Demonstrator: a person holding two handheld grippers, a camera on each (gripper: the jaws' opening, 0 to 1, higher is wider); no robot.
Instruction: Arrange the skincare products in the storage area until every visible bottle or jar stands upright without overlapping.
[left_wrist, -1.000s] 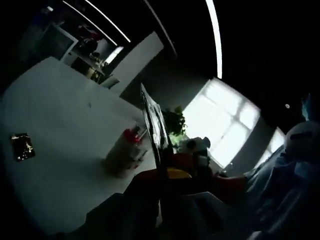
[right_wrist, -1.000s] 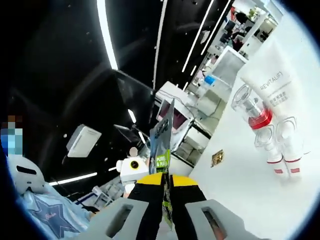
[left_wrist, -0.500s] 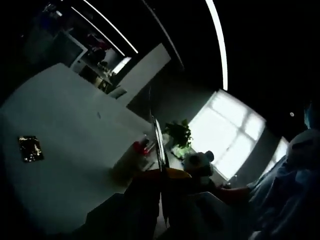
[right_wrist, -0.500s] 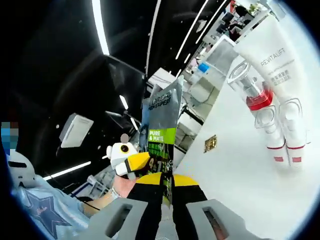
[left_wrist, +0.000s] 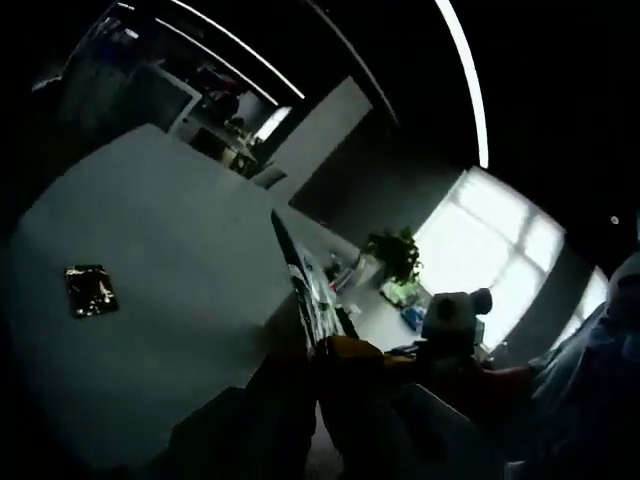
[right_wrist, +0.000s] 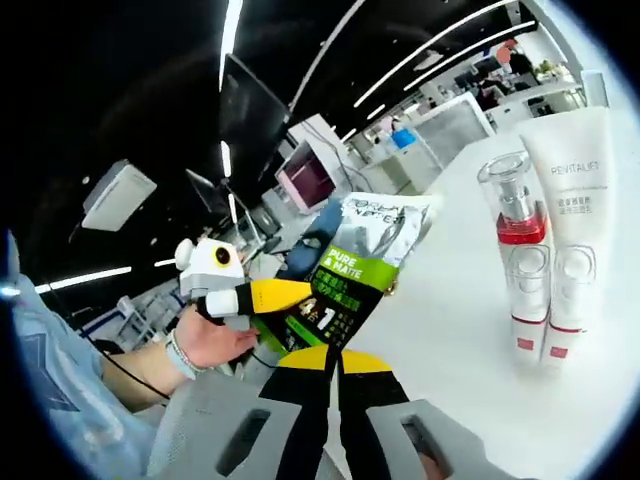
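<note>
Both grippers' jaws pinch one flat grey-and-green sachet (right_wrist: 352, 290) above the white counter (right_wrist: 450, 330), likely to stand it up. The right gripper (right_wrist: 327, 362) clamps its bottom edge and the left gripper (right_wrist: 262, 297) its side. A clear red-banded pump bottle (right_wrist: 515, 255) and white tube (right_wrist: 575, 235) already stand upright near the counter's far edge.

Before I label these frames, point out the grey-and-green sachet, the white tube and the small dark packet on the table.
grey-and-green sachet (right_wrist: 352, 285), right gripper view, green printed band.
white tube (right_wrist: 578, 215), right gripper view, lettered body.
small dark packet (left_wrist: 91, 290), left gripper view, its centre.

Sachet (right_wrist: 355, 285) reads "PURE & MATTE"; tube (right_wrist: 578, 215) "REVITALIFT"
</note>
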